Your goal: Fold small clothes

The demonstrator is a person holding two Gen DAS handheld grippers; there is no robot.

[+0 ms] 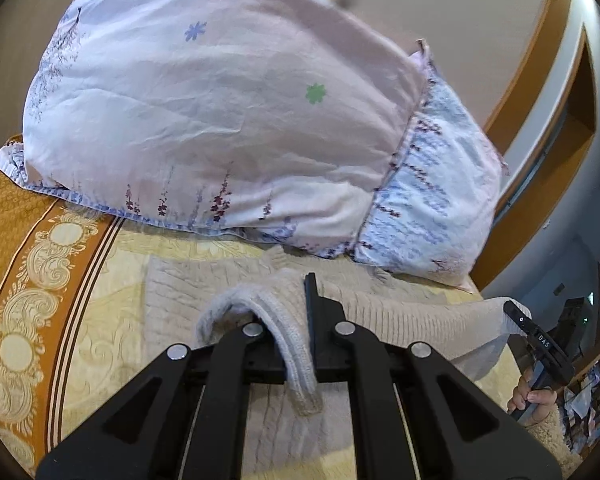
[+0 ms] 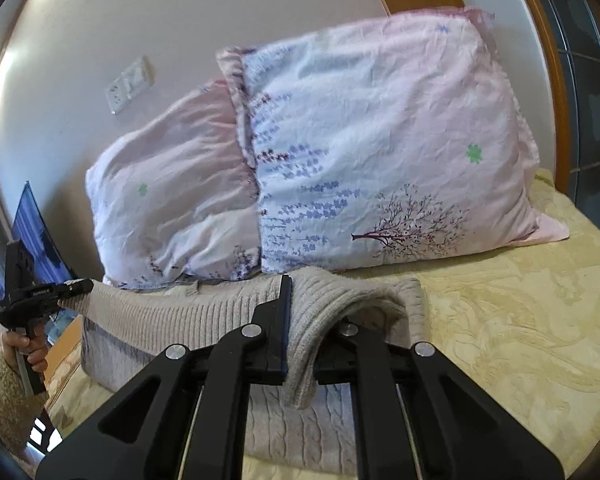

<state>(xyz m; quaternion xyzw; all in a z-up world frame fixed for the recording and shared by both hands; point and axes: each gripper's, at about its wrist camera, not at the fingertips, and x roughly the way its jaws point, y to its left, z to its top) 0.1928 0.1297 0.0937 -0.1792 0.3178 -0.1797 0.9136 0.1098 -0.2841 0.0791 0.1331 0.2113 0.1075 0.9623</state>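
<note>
1. My left gripper [image 1: 300, 320] is clamped tight on the ribbed hem of the sweater [image 1: 400, 312]; a loop of the knit edge drapes over the linkage and hangs between the arms.
2. My right gripper [image 2: 296, 320] is likewise closed on the opposite ribbed edge, with knit bunched over its right finger.
3. The sweater is beige, cable-knit, with its body lying on the bed [image 2: 500, 340]. The gripped edge is lifted and pulled taut between the two grippers.
4. In the right wrist view I see the left hand [image 2: 24, 350] in a fleecy sleeve, holding its gripper's handle at the sweater's far end.
5. Behind the sweater, two floral pillows [image 2: 380, 152] lean against the wall [image 2: 100, 20].
6. An orange patterned border [image 1: 32, 280] runs along the left side of the bedspread.
</note>
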